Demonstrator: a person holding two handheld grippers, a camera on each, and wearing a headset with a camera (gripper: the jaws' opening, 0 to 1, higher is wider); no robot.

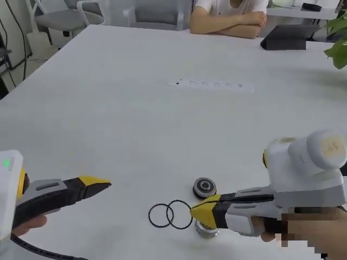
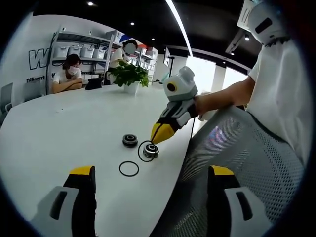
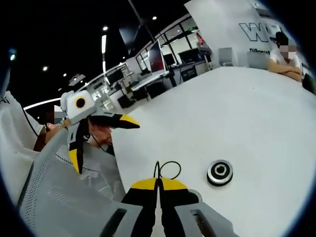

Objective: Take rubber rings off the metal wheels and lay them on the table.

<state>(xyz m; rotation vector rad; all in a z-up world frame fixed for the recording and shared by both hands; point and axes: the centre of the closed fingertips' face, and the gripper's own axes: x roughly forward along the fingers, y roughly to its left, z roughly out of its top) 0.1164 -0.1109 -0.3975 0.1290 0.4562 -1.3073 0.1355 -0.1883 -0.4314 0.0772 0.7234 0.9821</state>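
Rubber rings: two show. The flat ring (image 1: 160, 215) lies on the white table (image 1: 135, 108), on the person's side of the lone wheel (image 1: 204, 187) and to its left in head view. The pinched ring (image 3: 168, 169) is held by the right gripper (image 3: 158, 181), jaws closed tight on its rim. It overlaps the flat ring's edge in head view; can't tell if they touch. The 2nd wheel (image 2: 151, 151) stands just nearer the person than the lone wheel, under the right gripper's tip, w/ the pinched ring just beside it. The left gripper (image 2: 151, 169) has jaws spread wide, nothing btwn them, well left of the lone wheel. A power strip (image 1: 209, 84) lies well beyond the lone wheel, and a seated person (image 1: 227, 16) is further back at the table's far edge.
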